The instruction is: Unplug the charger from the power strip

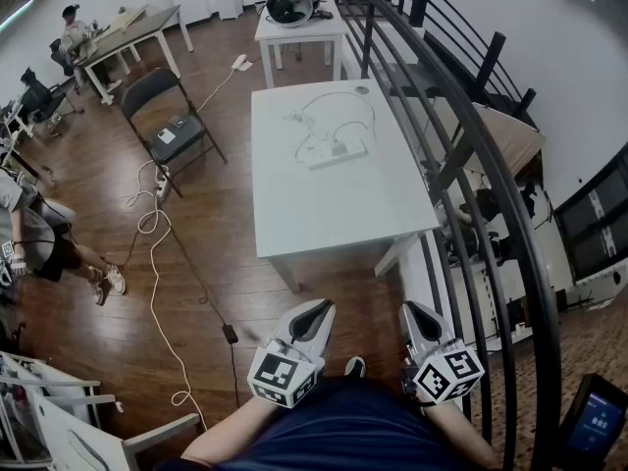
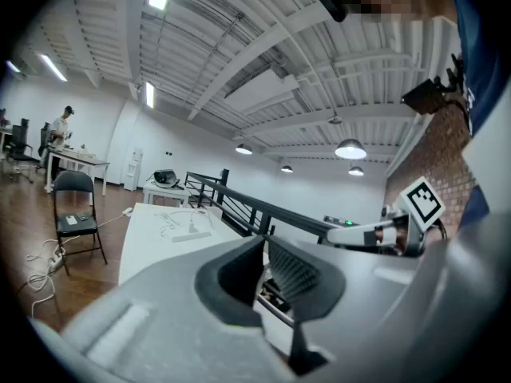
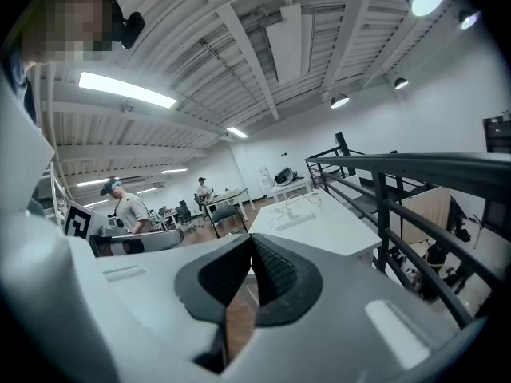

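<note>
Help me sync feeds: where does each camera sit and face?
Head view: on the person's head, facing steeply down at the white table; left gripper, right gripper and forearms show.
Left gripper view: on that gripper, facing along its shut jaws; right gripper shows.
Right gripper view: likewise, along shut jaws; left gripper shows.
All share the white table and power strip.

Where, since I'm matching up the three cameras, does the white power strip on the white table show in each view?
Head view: the white power strip lies at upper centre, on the white table.
Left gripper view: the power strip is small, left of centre.
Right gripper view: the power strip is small, just right of centre.
Shared landmark: the black folding chair stands left of the table in every view.
</note>
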{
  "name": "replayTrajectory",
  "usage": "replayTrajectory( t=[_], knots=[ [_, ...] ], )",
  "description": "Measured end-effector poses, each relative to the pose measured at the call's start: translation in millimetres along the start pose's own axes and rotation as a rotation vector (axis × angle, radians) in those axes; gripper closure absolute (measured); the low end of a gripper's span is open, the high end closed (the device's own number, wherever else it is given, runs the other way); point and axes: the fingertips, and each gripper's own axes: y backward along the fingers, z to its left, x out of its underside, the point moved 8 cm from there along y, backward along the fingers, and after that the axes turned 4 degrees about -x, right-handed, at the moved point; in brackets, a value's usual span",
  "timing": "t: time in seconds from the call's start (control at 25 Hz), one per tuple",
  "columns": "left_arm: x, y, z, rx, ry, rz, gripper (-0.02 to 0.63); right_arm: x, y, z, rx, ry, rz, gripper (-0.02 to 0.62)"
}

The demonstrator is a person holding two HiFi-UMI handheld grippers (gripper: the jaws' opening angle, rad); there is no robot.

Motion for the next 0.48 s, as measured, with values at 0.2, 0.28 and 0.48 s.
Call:
replayTrajectory(
  t=[0.2, 0.28, 0.48],
  knots=[
    [-1, -18, -16, 0.009, -0.009, -0.001, 0.584, -5, 10, -22, 0.014, -0.009, -0.007, 0.584],
    [0, -24, -22, 0.011, -0.012, 0.001, 0.584, -7, 14, -30, 0.019, -0.013, -0.010, 0.584],
    [1, -37, -40, 0.008, -0.013, 0.004, 0.586, -9, 25, -47, 0.014, -0.019, -0.007, 0.584]
  ],
)
